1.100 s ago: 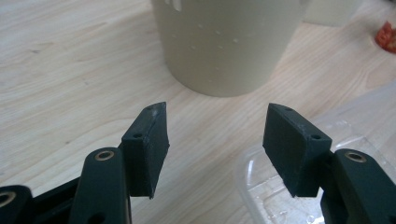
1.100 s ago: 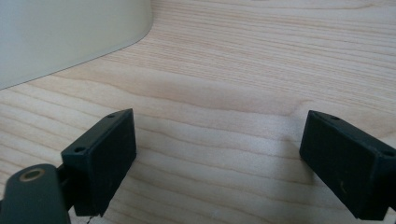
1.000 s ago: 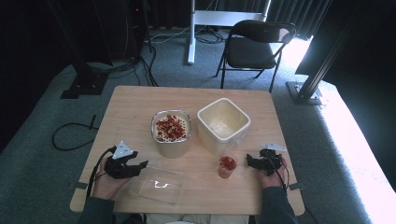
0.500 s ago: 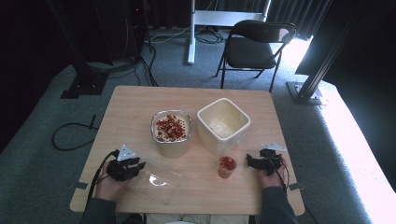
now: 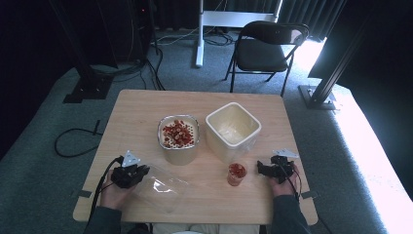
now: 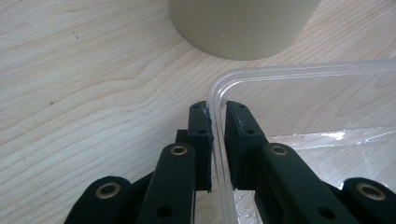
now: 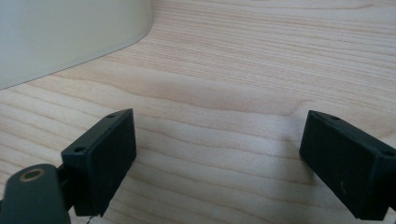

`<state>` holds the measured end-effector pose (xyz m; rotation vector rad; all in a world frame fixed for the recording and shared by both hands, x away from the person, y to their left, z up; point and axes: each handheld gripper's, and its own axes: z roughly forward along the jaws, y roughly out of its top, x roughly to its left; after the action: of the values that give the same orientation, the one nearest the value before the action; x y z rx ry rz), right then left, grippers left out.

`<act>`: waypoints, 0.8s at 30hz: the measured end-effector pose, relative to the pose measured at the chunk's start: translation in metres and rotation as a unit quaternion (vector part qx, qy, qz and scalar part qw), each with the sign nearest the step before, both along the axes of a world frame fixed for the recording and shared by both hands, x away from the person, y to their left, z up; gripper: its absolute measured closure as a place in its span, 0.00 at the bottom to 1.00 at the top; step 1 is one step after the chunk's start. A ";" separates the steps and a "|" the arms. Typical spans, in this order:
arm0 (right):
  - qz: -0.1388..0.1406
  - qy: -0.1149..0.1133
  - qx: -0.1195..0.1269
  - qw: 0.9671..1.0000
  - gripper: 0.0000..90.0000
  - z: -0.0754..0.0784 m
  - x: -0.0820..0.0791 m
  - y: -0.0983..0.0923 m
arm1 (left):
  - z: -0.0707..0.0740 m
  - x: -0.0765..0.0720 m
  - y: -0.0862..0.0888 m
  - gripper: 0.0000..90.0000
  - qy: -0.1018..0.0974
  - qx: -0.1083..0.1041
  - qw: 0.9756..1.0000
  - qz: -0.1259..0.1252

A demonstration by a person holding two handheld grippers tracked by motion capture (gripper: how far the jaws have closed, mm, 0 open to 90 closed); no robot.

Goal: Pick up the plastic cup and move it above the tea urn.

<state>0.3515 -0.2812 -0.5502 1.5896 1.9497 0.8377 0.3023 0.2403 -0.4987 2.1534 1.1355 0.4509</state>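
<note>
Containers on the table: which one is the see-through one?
The clear plastic container pinched by the left gripper; the two beige ones are opaque.

Clear plastic container, gripped at its rim

We see the clear plastic container (image 5: 163,187) lying on the counter (image 5: 141,112) near its front edge, left of the middle, in front of the beige tub of red pieces (image 5: 178,139). It is see-through, shallow and rounded at the corners, with wet glints on its inside. In the left gripper view its thin rim (image 6: 217,140) runs upright between the fingers (image 6: 201,140) of the left gripper (image 5: 131,174), which have just been closing and now pinch it near a curved corner.
</note>
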 end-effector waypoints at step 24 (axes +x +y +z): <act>0.000 0.000 0.000 1.000 0.11 0.000 0.000 0.000 | 0.035 -0.002 -0.010 0.96 -0.010 -0.068 0.997 -0.033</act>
<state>0.3515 -0.2813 -0.5502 1.5891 1.9500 0.8376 0.2998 0.2302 -0.4641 2.0565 1.0506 0.3558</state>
